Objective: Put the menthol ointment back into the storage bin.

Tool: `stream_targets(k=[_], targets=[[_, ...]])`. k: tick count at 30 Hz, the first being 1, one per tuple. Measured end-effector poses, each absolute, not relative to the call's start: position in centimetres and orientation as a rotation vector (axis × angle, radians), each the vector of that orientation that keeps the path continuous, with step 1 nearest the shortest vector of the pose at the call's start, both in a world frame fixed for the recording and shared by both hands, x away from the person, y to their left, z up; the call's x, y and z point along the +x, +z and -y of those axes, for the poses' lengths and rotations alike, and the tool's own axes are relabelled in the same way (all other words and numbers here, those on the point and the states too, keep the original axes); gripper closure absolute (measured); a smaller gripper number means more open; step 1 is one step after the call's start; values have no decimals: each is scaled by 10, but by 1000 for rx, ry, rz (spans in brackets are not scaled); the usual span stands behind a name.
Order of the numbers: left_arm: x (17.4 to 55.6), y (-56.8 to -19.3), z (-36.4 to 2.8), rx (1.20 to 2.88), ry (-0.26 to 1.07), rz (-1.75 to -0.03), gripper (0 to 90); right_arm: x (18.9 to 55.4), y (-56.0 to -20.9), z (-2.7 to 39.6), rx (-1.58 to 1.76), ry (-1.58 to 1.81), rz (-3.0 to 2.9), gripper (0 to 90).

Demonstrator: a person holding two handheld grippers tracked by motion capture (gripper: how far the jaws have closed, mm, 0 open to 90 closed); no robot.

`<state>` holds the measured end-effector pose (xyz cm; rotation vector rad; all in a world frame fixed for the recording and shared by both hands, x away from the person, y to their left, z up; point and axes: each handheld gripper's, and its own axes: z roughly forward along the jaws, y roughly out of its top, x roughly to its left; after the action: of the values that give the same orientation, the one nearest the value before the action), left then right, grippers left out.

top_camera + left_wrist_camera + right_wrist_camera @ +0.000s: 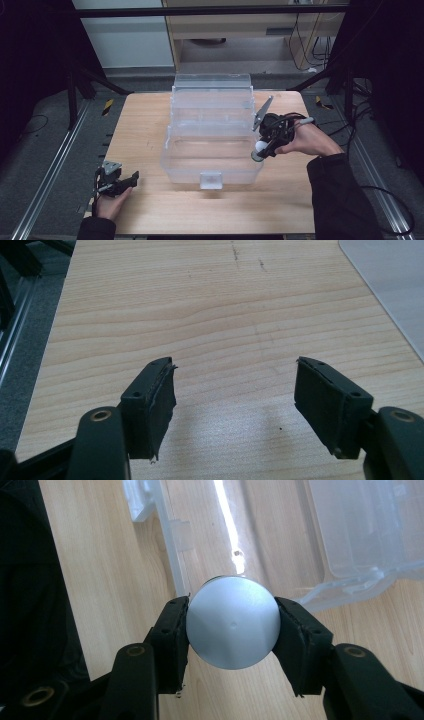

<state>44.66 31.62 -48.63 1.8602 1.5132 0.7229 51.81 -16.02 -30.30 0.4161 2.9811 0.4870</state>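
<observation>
Nearest the high camera, at the front left corner of the table (150,215), the left gripper (131,178) rests low in the person's hand with its jaws spread wide and nothing between them; its own view looks past them at bare wood grain.

Over by the right edge of the table, the right gripper (259,150) is clamped on a small round can (232,622). Seen along its jaws, the can's flat silvery end faces the camera and the pads press its curved sides from either flank, so its long axis runs away from the hand, down toward the table. In the high view the can hangs right at the near right corner of the clear plastic box (212,150), whose lid stands open toward the far edge.

What the coming move turns on, as I judge it, is that the can sits just outside or above the box's right wall, with the open cavity lying leftward of the jaws. A short carry inward over the rim is needed before any release. The right hand is plainly the nearer one; the left is well apart.
</observation>
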Motion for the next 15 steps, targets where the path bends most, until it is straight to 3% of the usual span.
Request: stream_targets(k=[15], targets=[[447,-486,-317,1862,724,-1512,321,531,-324,144,376,471,-2999,505]])
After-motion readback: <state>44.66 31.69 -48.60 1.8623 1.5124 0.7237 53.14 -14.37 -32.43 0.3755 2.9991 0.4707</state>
